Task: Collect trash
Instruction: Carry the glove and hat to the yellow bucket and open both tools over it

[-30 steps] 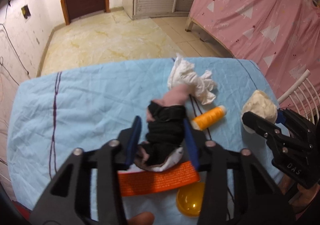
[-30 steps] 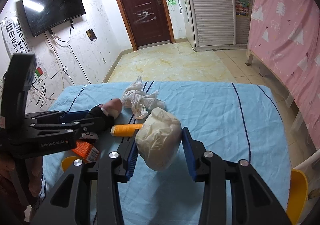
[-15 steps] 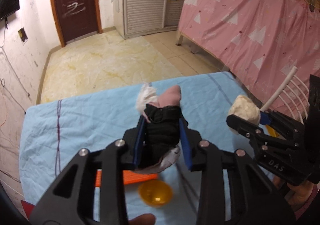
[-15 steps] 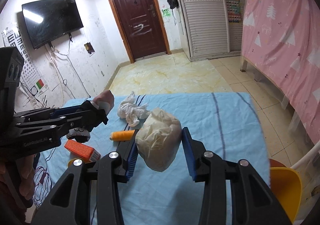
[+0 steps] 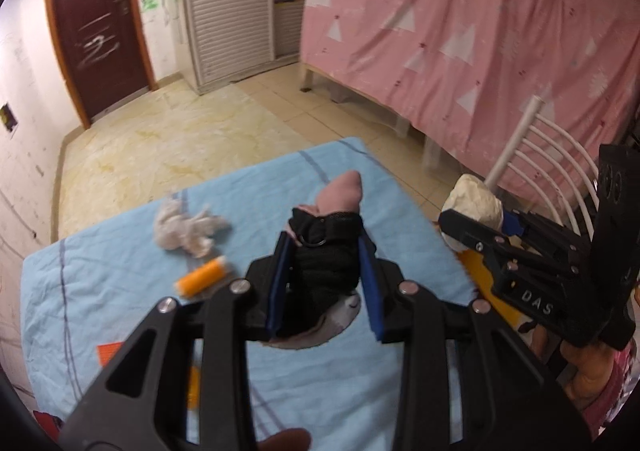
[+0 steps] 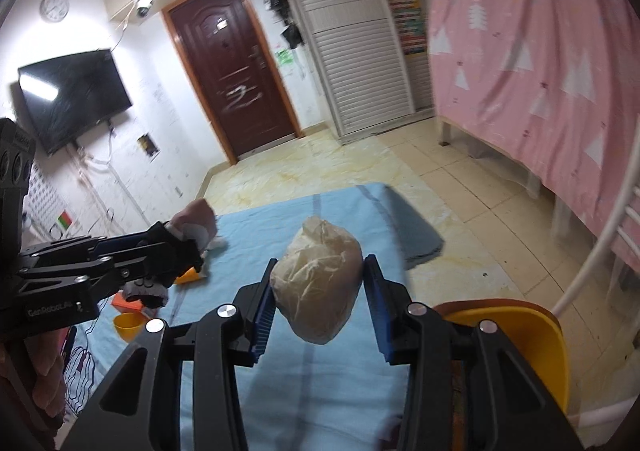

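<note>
Blue pads of my left gripper (image 5: 324, 283) are pinching a black-and-pink bundle (image 5: 326, 247) above the blue sheet (image 5: 120, 251); my right gripper (image 6: 318, 291) is clamping a cream wad (image 6: 318, 283). White tissue (image 5: 186, 229) and orange spool (image 5: 202, 281) are lying beyond.

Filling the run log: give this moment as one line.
left gripper: shut on black-and-pink bundle | right gripper: shut on cream wad | both above blue table

"DAS" is printed on the right tongs (image 5: 476, 225); "GenRobot.AI" on the left tongs (image 6: 180, 247).
</note>
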Demonstrator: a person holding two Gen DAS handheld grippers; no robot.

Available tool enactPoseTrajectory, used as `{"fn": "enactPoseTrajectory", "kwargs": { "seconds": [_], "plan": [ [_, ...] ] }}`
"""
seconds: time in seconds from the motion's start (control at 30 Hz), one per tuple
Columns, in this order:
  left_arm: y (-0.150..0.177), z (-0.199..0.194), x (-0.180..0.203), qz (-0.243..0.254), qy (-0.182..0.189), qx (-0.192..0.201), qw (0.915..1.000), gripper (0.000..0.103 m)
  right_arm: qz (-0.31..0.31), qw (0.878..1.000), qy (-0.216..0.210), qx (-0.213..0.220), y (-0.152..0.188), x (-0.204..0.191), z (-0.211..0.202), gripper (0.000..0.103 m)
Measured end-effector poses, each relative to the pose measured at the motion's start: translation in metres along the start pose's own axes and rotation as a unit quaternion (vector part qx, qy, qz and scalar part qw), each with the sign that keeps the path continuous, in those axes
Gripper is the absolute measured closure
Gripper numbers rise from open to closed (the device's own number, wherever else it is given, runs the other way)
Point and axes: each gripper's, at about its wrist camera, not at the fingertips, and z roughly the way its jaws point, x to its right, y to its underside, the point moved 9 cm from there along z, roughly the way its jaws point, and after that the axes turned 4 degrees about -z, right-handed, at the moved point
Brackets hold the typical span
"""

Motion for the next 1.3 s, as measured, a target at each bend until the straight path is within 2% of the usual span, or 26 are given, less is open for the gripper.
{"fn": "enactPoseTrajectory", "kwargs": {
  "seconds": [0.2,0.43,0.73,1.0,1.03,1.07,1.13,1.3],
  "plan": [
    [-0.006,0.013,0.049,0.025,0.018,-0.008,0.9995,0.072,0.04,0.999,0.022,0.018,0.015,0.056,-0.025,0.068],
    [-0.004,0.03,0.105,0.055,0.038,-0.021,0.9975,0.072,0.066,0.997,0.048,0.017,0.036,0.107,-0.038,0.068],
    [-0.005,0.053,0.156,0.075,0.049,-0.03,0.9955,0.071,0.082,0.995,0.064,0.009,0.05,0.138,-0.041,0.068],
    [0.0,0.071,0.177,0.075,0.047,-0.041,0.9953,0.07,0.109,0.992,0.069,0.002,0.061,0.156,-0.038,0.063],
    [0.001,0.073,0.178,0.074,0.048,-0.043,0.9952,0.066,0.111,0.992,0.068,0.003,0.06,0.156,-0.037,0.062],
    [0.001,0.074,0.179,0.073,0.049,-0.044,0.9951,0.049,0.111,0.991,0.068,0.003,0.06,0.157,-0.037,0.062],
    [0.0,0.074,0.179,0.071,0.05,-0.041,0.9954,0.026,0.113,0.991,0.069,0.004,0.06,0.158,-0.037,0.061],
    [-0.001,0.072,0.173,0.067,0.04,-0.036,0.9963,0.023,0.116,0.991,0.071,0.005,0.06,0.158,-0.038,0.06]
  ]
}}
